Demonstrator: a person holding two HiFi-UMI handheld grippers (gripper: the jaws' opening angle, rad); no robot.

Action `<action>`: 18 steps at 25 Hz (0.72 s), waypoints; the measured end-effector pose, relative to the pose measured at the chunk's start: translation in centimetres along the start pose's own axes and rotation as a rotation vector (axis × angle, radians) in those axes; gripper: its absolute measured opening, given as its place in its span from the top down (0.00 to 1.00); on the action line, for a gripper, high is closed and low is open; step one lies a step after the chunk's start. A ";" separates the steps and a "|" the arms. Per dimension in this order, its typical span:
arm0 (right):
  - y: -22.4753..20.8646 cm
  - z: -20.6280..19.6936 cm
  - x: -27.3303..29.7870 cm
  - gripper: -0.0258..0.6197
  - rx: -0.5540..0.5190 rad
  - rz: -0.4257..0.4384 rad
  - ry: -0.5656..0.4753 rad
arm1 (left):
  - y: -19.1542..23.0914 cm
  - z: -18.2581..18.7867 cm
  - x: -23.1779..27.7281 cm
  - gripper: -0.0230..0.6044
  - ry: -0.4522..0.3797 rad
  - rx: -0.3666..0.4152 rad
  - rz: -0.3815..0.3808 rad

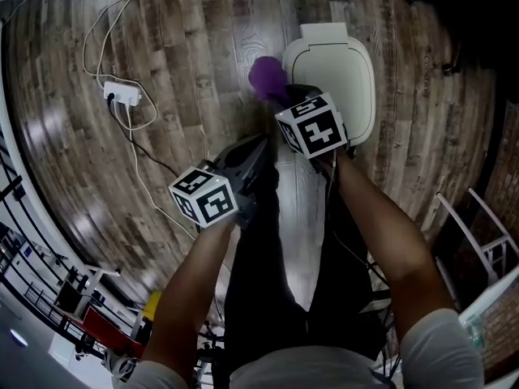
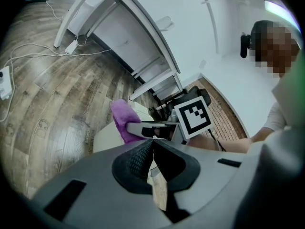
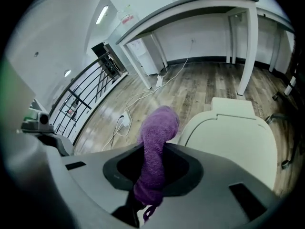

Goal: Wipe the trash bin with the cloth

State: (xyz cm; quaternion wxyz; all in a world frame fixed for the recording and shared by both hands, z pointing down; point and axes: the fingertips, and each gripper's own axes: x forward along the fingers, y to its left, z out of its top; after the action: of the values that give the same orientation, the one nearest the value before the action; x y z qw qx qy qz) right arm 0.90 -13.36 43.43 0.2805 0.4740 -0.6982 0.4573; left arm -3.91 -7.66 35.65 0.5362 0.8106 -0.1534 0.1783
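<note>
The trash bin (image 1: 334,71) lies just ahead of the right claw (image 3: 151,173), clamped on the cloth (image 3: 157,132) for wiping; the left claw (image 2: 152,149) is closed, empty.

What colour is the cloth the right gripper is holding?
Purple. The cloth shows best in the right gripper view, clamped in the right gripper.

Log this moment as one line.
right gripper: shut on purple cloth | left gripper: shut, empty | purple cloth: beside closed white trash bin

Part of the trash bin (image 1: 339,71) behind the right gripper (image 1: 290,96), cloth (image 3: 155,147) end buried between its jaws.
</note>
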 end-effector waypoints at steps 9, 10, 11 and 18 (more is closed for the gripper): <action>-2.1 -1.1 -0.3 0.81 0.079 -0.112 0.012 | 0.7 0.6 -2.1 0.96 0.067 0.050 -0.048; -2.3 -1.2 -0.5 0.81 0.082 -0.118 0.012 | 0.6 0.7 -2.0 0.96 0.069 0.056 -0.050; -2.4 -1.4 -0.6 0.81 0.084 -0.120 0.012 | 0.5 0.7 -1.9 0.96 0.069 0.059 -0.051; -3.6 -1.6 -1.5 0.81 0.077 -0.088 -0.019 | 0.2 -0.3 0.0 0.96 0.041 0.024 -0.025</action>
State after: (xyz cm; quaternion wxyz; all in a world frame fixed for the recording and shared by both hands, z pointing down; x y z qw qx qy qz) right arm 4.79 -11.74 44.22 0.2752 0.5191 -0.6611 0.4666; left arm -4.00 -7.48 35.96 0.5316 0.8150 -0.1304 0.1900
